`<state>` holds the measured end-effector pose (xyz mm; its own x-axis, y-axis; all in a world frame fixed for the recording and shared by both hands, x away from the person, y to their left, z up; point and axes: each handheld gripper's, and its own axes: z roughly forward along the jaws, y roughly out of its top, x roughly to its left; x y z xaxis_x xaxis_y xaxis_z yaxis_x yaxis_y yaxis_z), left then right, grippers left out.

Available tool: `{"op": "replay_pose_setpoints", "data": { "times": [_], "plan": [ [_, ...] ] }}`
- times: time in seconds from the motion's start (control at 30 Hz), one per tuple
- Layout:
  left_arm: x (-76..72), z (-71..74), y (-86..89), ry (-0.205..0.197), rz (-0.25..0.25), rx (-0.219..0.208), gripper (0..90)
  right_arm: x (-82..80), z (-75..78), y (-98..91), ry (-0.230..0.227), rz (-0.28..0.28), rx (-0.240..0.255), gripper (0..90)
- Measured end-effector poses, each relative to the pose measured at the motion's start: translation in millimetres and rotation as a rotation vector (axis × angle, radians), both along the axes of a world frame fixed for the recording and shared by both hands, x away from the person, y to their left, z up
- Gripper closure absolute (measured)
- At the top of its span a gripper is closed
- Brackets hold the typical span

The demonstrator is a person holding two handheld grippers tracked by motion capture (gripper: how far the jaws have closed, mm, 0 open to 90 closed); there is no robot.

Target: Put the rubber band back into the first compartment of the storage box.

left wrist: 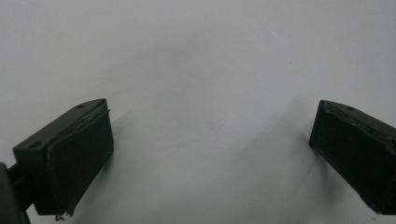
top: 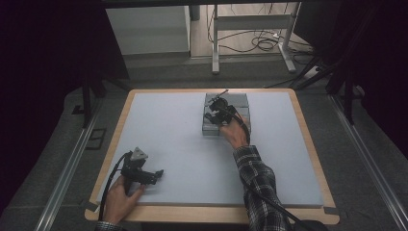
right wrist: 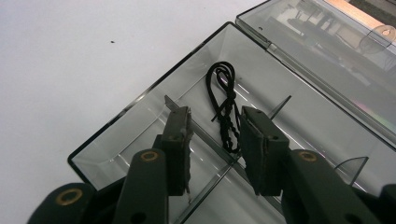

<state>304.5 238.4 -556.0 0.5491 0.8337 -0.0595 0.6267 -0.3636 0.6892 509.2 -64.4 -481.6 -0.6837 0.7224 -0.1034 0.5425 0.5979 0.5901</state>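
Black, thin knotted cord (right wrist: 223, 105), judged light and limp, lies in the clear plastic divided box (right wrist: 140, 122) near the tabletop's far edge, best pinched at its knot by the released right gripper (right wrist: 215, 140).

A pale grey mat (top: 178, 144) covers a wooden-edged table (top: 308, 144), and a person's two arms reach in from the near side. The left hand (top: 118, 199) sits near the front left corner, holding the left gripper (top: 153, 176) low over the bare mat, its jaws pointing toward the right; from here I can't make out how far apart they are. The right arm, in a plaid sleeve (top: 260, 187), stretches toward the far middle, where the right gripper (top: 215, 111) hangs over a clear plastic box (top: 240, 102). Its jaws are too small to read. Cables (top: 262, 43) lie on the floor beyond the table.
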Motion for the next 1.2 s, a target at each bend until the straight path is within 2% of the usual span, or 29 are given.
{"op": "replay_pose_setpoints", "data": {
  "times": [0.37,0.4,1.2],
  "plan": [
    [0.0,0.0,0.0,0.000,0.000,0.001,0.0,-7.3,3.7,0.5,-0.003,0.027,0.005,57.1],
    [0.0,0.0,0.0,0.000,0.000,0.000,0.0,-8.7,3.7,0.8,0.001,0.033,0.003,54.5],
    [0.0,0.0,0.1,0.000,0.000,0.002,0.0,-26.7,9.7,-1.2,-0.004,0.054,0.020,37.2]
  ]
}}
